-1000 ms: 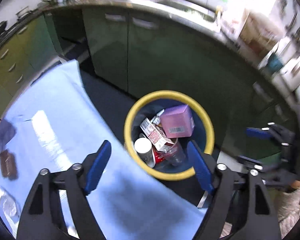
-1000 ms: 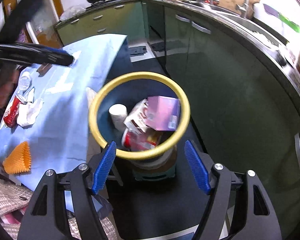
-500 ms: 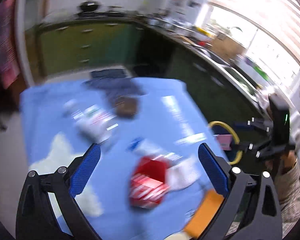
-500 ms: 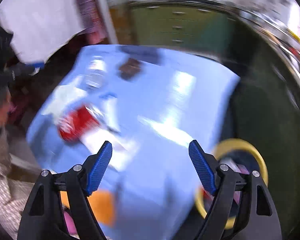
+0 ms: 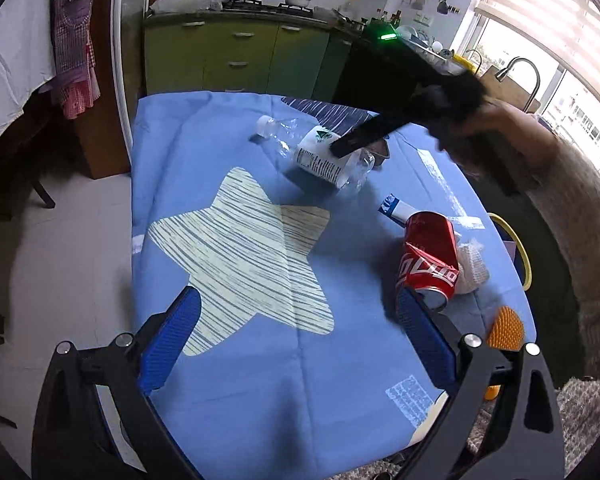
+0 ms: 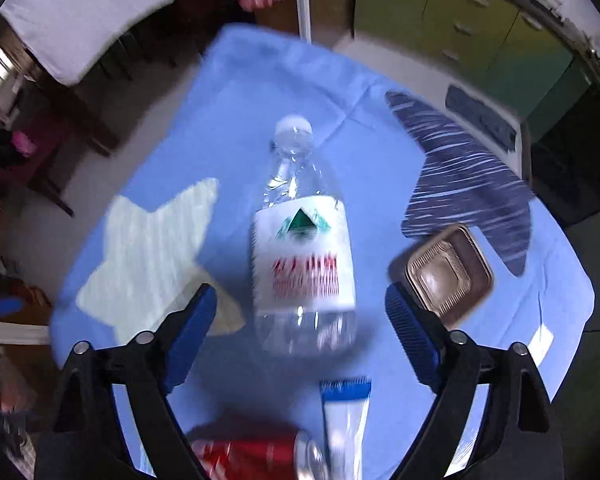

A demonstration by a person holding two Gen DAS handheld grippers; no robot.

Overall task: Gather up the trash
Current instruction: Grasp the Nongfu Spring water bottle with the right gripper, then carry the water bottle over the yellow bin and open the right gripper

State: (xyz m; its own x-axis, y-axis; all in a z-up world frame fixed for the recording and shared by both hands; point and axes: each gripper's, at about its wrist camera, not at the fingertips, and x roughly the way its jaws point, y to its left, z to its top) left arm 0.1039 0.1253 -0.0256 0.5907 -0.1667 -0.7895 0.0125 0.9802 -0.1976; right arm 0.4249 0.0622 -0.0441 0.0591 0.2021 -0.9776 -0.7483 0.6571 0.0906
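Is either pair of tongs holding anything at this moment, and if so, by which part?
Nothing is held. The left tongs are open above the cloth, with the can beside them. The right tongs are open around the bottle, not closed on it.

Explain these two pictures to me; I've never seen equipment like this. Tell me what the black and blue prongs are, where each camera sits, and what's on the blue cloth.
No robot here: a person holds a two-finger tool in each hand, each with a fisheye camera looking along its fingers. One picture is from the left gripper, the other from the right gripper. Both are open and hold nothing. On the blue tablecloth lie trash items: a clear plastic bottle on its side, right in front of the right gripper, a crushed red can, a brown plastic tray, a white and blue wrapper and an orange piece.
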